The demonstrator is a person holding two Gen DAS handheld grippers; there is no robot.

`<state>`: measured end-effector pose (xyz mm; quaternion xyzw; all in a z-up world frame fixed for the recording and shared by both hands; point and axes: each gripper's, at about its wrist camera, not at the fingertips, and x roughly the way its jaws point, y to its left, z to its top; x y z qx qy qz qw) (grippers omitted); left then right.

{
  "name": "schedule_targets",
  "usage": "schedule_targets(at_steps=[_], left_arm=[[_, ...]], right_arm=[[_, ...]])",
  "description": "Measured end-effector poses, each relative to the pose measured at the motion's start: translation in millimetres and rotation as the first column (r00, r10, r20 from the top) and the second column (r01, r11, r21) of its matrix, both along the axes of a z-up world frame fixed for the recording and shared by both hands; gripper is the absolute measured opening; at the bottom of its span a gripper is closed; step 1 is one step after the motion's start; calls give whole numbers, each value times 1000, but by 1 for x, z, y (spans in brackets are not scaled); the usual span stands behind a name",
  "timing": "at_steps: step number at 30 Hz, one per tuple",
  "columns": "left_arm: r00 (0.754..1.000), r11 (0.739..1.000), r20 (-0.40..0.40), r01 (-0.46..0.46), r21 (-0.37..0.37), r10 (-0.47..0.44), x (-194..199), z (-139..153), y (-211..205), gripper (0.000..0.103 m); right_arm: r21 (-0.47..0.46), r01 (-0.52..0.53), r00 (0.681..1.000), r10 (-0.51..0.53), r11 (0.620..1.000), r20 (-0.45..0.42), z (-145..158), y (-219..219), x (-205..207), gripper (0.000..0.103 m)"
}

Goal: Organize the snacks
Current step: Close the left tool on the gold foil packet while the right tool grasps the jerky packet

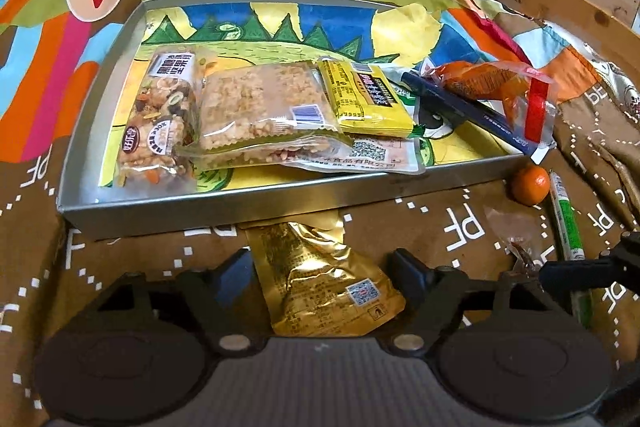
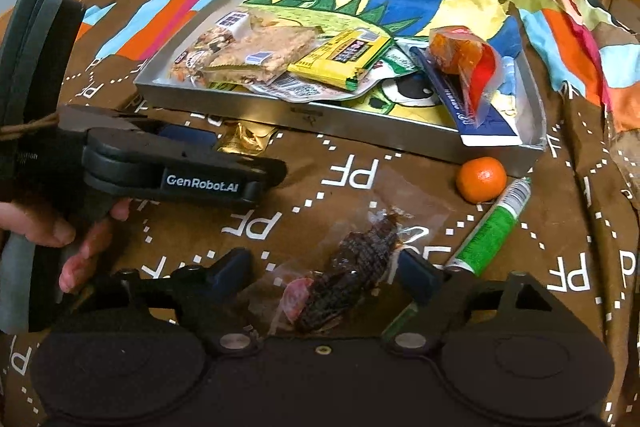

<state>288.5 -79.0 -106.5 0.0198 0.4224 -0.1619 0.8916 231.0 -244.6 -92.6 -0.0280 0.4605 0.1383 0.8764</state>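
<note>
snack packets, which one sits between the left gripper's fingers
The gold foil packet, lying on the brown cloth just outside the tray, between the open left gripper fingers. The clear packet of dark dried snack lies at the right gripper.

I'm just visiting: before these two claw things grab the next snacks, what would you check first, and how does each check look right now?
1. Left gripper open around the gold packet: ok, fingers apart on either side of it.
2. Right gripper open around the dark snack in clear wrap: ok.
3. Gold packet free to lift: cannot tell, its top end lies against or under the tray wall.
4. Room in the tray: ok, bare floor shows at the far end.
5. Blue packet and orange packet settled: not ok, they lean over the tray's right corner.
6. Tangerine and green tube clear of the right gripper: tangerine ok, tube lies close by the right finger.
</note>
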Motion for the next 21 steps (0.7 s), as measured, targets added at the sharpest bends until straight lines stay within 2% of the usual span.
schedule_targets(at_steps=[5, 17, 21], left_arm=[[1000, 1000, 0, 0, 8, 0, -1, 0, 1, 75], [1000, 1000, -30, -9, 23, 9, -20, 5, 9, 66], [999, 998, -39, 12, 55, -9, -34, 9, 8, 66]], right_arm=[[-12, -8, 1000, 8, 1000, 8, 1, 2, -2, 75], [-13, -23, 1000, 24, 1000, 3, 7, 5, -11, 65], [-11, -43, 999, 43, 999, 4, 10, 8, -17, 63]])
